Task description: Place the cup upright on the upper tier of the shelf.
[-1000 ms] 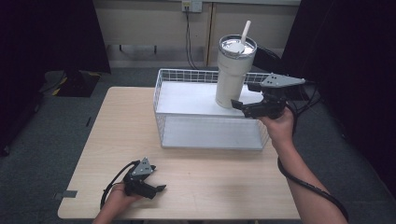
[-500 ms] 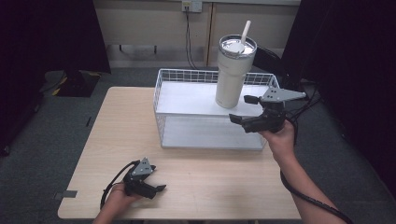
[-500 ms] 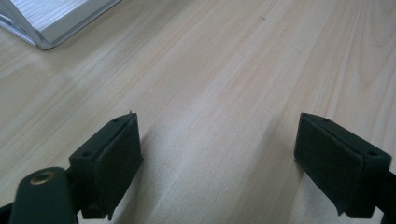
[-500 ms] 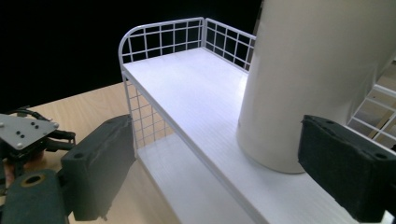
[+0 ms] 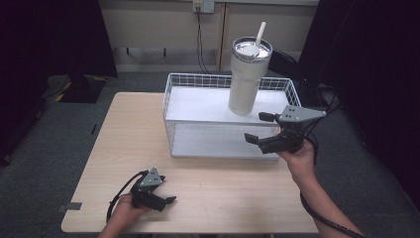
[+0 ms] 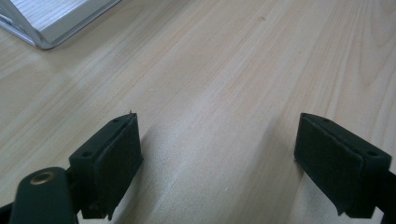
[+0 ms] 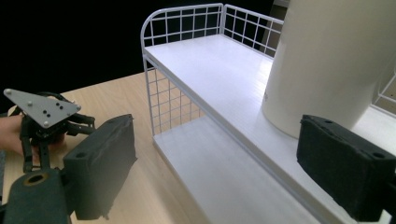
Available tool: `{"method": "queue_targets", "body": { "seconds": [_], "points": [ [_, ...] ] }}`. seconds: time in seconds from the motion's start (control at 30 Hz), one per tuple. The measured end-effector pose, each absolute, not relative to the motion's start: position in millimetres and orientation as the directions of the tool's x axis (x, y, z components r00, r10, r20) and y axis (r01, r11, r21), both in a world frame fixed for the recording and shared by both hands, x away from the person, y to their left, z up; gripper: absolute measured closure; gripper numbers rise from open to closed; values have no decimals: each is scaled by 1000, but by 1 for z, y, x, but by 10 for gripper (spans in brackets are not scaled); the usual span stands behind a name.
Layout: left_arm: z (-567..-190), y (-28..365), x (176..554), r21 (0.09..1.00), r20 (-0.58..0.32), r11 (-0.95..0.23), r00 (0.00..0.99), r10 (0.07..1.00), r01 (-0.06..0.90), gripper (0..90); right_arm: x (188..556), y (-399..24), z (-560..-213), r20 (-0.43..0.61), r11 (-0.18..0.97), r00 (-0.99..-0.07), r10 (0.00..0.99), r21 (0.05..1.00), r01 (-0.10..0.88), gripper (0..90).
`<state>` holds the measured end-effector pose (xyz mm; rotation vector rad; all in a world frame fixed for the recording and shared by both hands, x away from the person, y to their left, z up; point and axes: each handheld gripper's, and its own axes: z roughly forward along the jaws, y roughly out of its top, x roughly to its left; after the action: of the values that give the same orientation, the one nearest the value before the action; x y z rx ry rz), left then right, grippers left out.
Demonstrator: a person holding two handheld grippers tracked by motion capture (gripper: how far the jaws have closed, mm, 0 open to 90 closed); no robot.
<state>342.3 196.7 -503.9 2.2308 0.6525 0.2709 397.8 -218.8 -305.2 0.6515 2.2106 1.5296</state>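
Tumbler (image 7: pixel 336 60) top cut off by the right gripper view's edge.

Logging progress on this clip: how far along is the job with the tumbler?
Done: the tumbler stands upright on the white rack's top shelf. In hand: nothing; the right gripper is open beside the rack, apart from the tumbler. The left gripper rests open on the table. Left: apparently nothing.

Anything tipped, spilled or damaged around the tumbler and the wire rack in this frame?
Nothing stands out. The tumbler stands upright on the top shelf of the white wire rack, lid and straw in place, no spill visible. The right gripper is open beside it; the left gripper rests open on the table.
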Motion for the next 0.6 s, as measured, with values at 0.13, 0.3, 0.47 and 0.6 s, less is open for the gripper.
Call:
{"method": "queue_targets", "body": {
  "seconds": [0.13, 0.3, 0.47, 0.6],
  "points": [
    [-504, 197, 342, 740, -13, -564, 846, 534, 367, 142, 393, -221, -312, -47, 314, -829, 557, 936, 159, 114],
    [-504, 197, 342, 740, -13, -564, 845, 534, 367, 142, 385, -227, -324, -34, 312, -836, 547, 935, 166, 114],
    [-504, 197, 342, 740, -13, -564, 845, 534, 367, 142, 381, -230, -335, -18, 307, -839, 544, 935, 179, 114],
    [-504, 197, 342, 740, -12, -564, 845, 534, 367, 142, 376, -232, -346, -17, 316, -844, 536, 931, 181, 113]
  ]
}}
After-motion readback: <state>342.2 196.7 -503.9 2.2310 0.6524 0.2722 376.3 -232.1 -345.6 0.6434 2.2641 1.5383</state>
